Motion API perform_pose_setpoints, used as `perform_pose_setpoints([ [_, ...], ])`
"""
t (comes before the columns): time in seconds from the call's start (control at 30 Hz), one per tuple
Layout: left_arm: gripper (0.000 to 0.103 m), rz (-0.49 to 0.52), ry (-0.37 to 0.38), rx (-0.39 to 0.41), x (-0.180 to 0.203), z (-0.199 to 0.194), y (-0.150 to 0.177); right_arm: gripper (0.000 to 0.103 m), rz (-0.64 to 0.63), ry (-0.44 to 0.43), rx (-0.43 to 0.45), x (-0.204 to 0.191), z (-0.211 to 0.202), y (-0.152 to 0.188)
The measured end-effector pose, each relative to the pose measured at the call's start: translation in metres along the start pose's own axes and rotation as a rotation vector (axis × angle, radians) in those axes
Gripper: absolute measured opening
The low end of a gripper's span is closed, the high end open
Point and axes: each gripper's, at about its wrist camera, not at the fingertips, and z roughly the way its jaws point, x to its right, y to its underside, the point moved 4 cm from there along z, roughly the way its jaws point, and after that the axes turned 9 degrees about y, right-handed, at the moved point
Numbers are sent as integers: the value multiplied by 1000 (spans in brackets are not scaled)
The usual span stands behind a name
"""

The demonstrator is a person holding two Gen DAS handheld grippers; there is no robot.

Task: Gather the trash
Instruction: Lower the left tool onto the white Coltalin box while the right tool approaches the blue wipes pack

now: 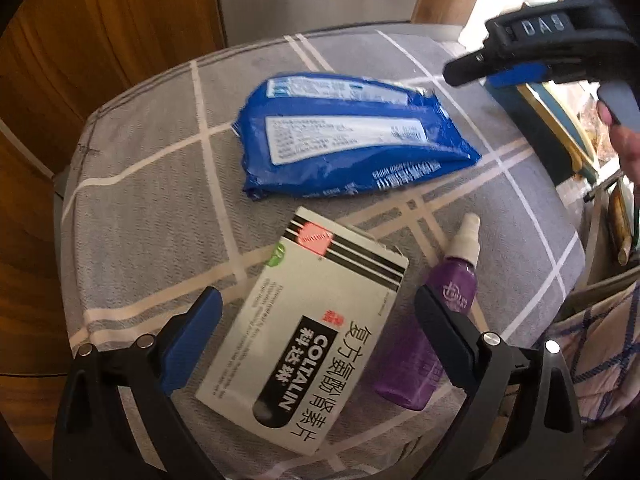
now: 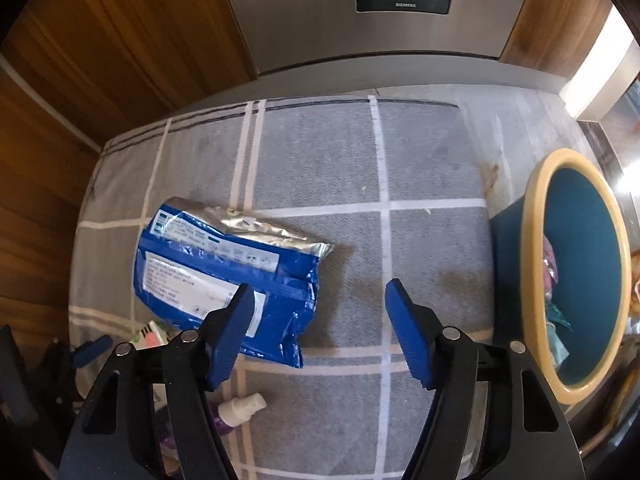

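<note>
So there's a tabletop covered in a grey cloth with white check lines, and three bits of trash on it. Using the white Coltalin medicine box as the reference: a crumpled blue wipes packet lies just beyond it toward the far edge of the tabletop, not touching as far as I can see, and a small purple spray bottle lies on its side right beside the box, white nozzle pointing away toward the packet. The left gripper hangs over the box with its fingers spread wide on either side of it, holding nothing; one finger sits in front of the bottle. The right gripper is further out from the box, over bare cloth just past the packet's end, fingers also spread apart and empty. A teal bin with a yellowish rim stands off the tabletop's edge, well away from the box on the packet's far side, and there's already some crumpled stuff inside it. Behind the tabletop there's wood paneling and a steel Siemens appliance.
</note>
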Motion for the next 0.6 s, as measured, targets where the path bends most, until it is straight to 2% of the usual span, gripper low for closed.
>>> perform_pose_setpoints([
  [0.17,91,-3,-22,-42,-3,14,3,62,37,-31,-45,6,11,4],
  [0.23,89,-23,-12,-43,-6,18,3,62,28,-44,-46,4,13,6],
  [0.37,84,20,-48,-32,-3,20,0,61,25,-79,-70,-2,22,7],
  [0.5,81,35,-42,-34,0,21,-2,59,-7,-89,-85,-12,37,4],
  [0.6,79,40,-40,-36,1,21,-3,56,15,-109,-114,-13,49,4],
])
